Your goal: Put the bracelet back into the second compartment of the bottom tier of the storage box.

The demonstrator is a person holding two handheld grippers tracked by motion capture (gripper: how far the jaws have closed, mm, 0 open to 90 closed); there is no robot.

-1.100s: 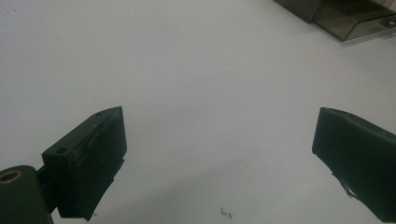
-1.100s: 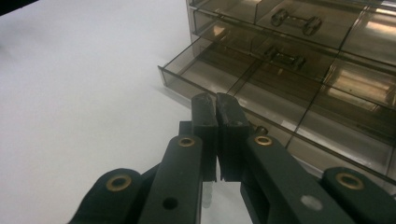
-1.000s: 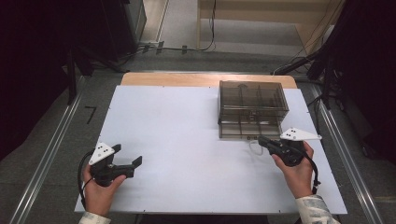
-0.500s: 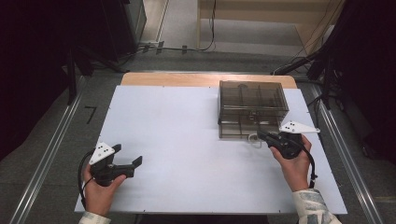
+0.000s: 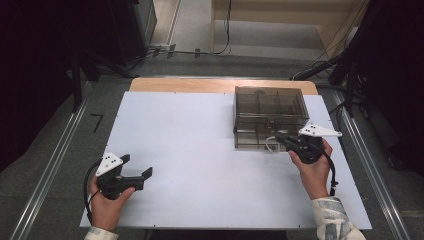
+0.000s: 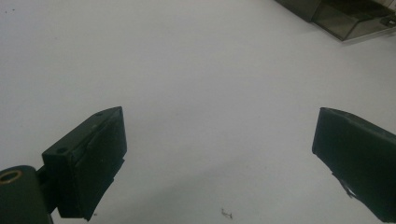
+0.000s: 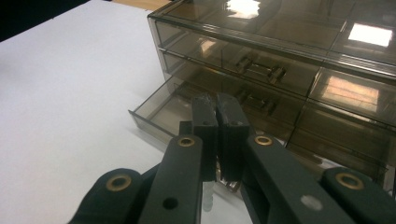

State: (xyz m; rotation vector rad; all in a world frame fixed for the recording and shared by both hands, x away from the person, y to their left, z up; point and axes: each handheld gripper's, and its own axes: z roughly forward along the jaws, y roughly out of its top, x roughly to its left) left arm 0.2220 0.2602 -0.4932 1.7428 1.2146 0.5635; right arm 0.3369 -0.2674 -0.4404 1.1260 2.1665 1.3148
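A smoky clear drawer cabinet [image 5: 270,107] stands at the back right of the white table [image 5: 200,130]. In the right gripper view its lower left drawer [image 7: 159,109] is pulled out a little. My right gripper [image 5: 278,136] points at the cabinet front, its jaws shut together, tips [image 7: 217,100] over that drawer. A small white looped thing [image 5: 270,145] lies just under the jaws [image 7: 208,198]; whether it is held I cannot tell. My left gripper [image 5: 137,177] rests open near the front left of the table, nothing between its jaws [image 6: 219,140].
The cabinet's corner [image 6: 345,18] appears far off in the left gripper view. A wooden strip [image 5: 220,85] runs along the table's far edge. Metal rails [image 5: 55,165] flank the table, and cables lie on the floor behind.
My right hand has moved a little toward the cabinet front with its jaws still shut. The left hand has stayed put.
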